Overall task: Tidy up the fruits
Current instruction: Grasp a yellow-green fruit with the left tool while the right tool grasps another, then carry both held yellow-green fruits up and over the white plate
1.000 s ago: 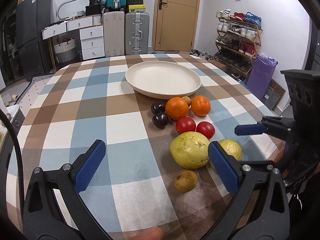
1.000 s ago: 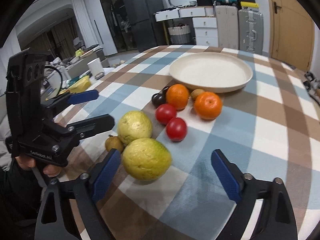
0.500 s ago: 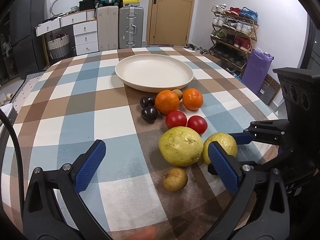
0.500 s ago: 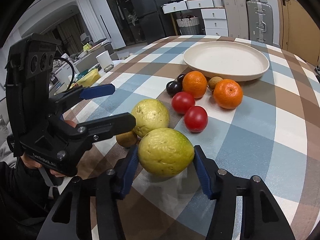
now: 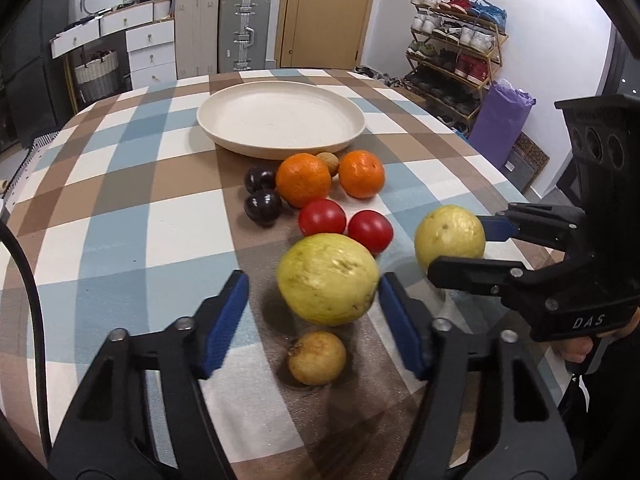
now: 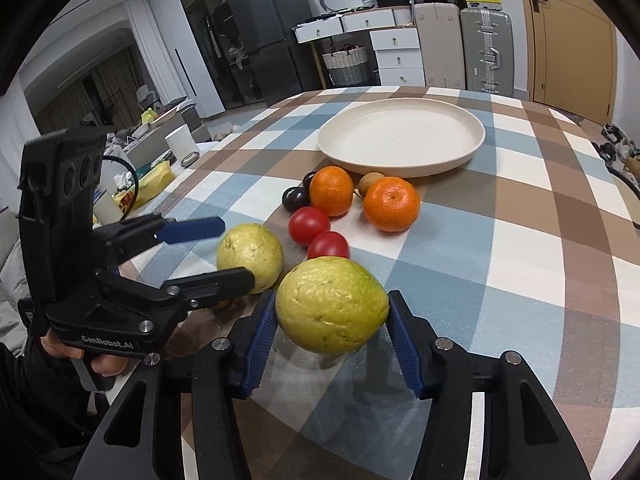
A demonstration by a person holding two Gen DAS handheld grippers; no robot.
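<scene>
Blue-padded right gripper (image 6: 332,336): clamped on a yellow-green guava (image 6: 332,305). Left gripper (image 5: 314,320), jaws just narrowing: second guava (image 5: 328,279) between, left pad clear. Beyond the fingertips: tomatoes (image 5: 322,217), oranges (image 5: 303,179), plums (image 5: 263,207), cream plate (image 5: 340,146).

White walls, wooden door (image 5: 325,12) at back. Suitcases (image 5: 245,32) and white drawers (image 5: 152,54) left of it, shoe rack (image 5: 456,44) right; black fridge (image 6: 264,28) further left.

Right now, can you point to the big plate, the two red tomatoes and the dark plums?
Plate (image 5: 344,142), left wrist view, front rim.
Tomatoes (image 5: 322,217), left wrist view, middle of the left one.
Plums (image 5: 263,208), left wrist view, middle of the nearer one.
</scene>
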